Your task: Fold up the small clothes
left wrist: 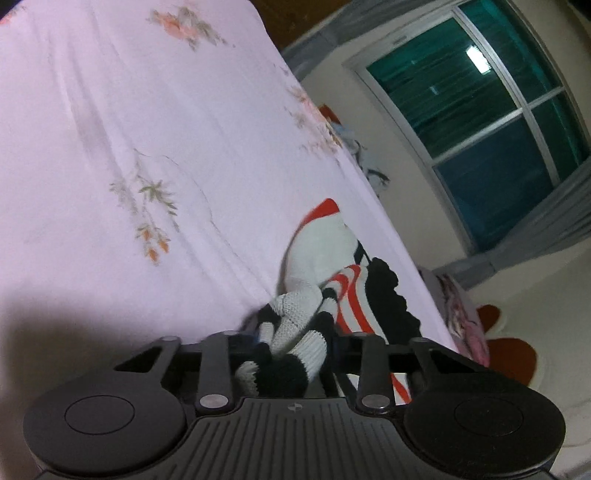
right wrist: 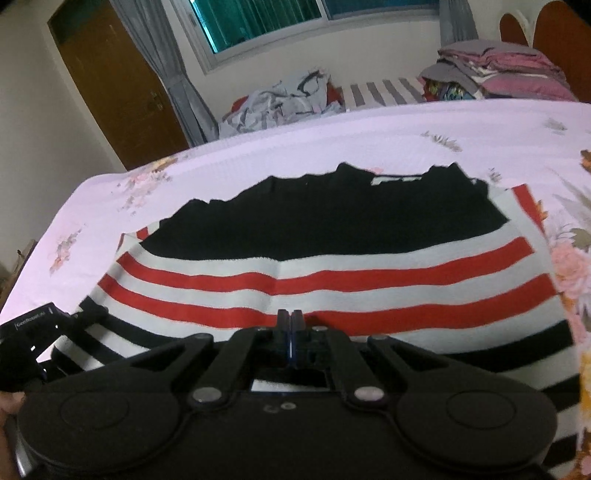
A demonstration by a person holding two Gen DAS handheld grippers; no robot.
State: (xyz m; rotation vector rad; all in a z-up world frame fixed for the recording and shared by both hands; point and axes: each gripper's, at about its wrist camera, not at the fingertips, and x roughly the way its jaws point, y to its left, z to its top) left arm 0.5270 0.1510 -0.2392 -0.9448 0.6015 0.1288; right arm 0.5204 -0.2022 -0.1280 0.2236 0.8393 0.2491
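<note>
On the pink floral bedsheet (right wrist: 258, 147) lies the striped knit garment (right wrist: 295, 258), spread flat in the right wrist view: black band at the far end with a scalloped edge, then red and white stripes, then black and white stripes nearest the camera. Near end of the garment hidden under the right gripper (right wrist: 291, 317) body, lower right part cut by the frame edge. Right gripper fingers pressed together, tips just over a red stripe; whether any fabric is pinched between them can't be told, the tips look closed on nothing. It points down at a slant toward the cloth. Left gripper (right wrist: 33, 332) is partly visible at the left edge of that view, over the garment's near left corner, mostly cut off.

Left wrist view is rolled, bed running diagonally, motion blur on the cloth. Left gripper (left wrist: 291, 350) fingertips are hidden behind a bunched black and white knit piece, likely a sleeve or corner, which fills the narrow gap between the fingers; pads seem to press on it, contact not clearly shown. Rest of the garment trails off toward the bed edge.

Behind the bed: window (right wrist: 258, 22) with grey curtain (right wrist: 177, 74), brown door (right wrist: 110, 85), crumpled clothes (right wrist: 280, 99), stacked folded fabrics (right wrist: 498, 70), all blurry.
</note>
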